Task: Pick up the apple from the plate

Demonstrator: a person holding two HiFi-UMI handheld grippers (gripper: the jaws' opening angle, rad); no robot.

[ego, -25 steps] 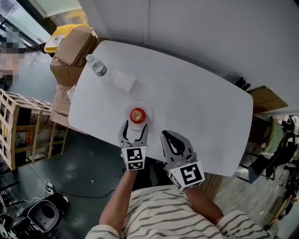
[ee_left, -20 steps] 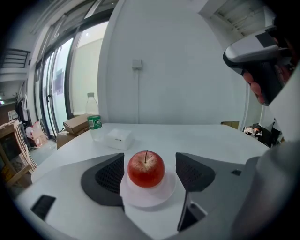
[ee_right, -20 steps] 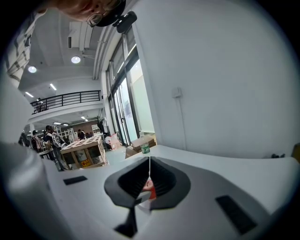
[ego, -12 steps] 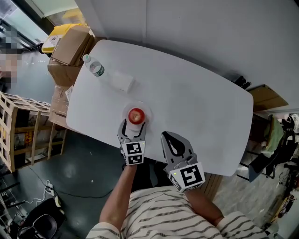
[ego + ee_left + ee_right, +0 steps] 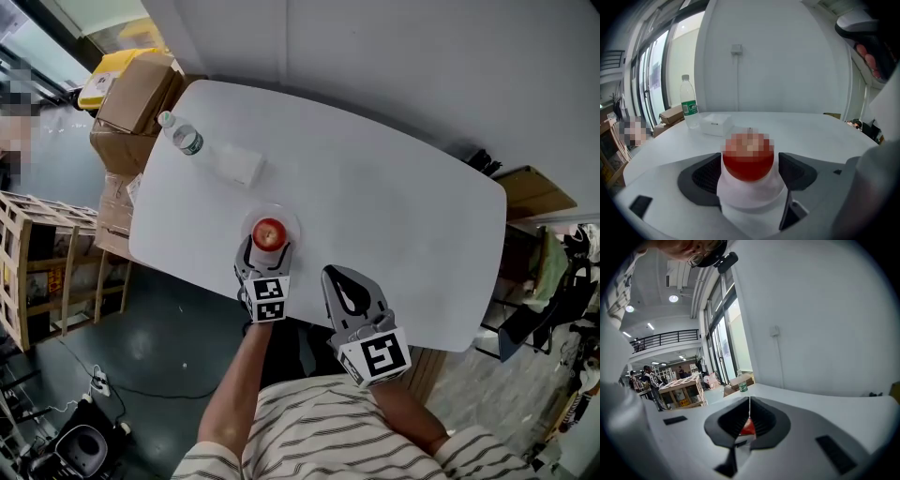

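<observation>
red apple [image 5: 269, 233], upright, ctr of plate [image 5: 293, 223]

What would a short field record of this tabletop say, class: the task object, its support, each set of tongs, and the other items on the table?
Task object: red apple, sitting on the plate
Support: white plate, near the front edge of the table
Left: left tongs, jaws opening, one on each side of the apple, not pressing it
Right: right tongs, jaws together, empty, beside the left tongs and apart from the plate
Other items: upright water bottle and white box toward the table's far left end
</observation>
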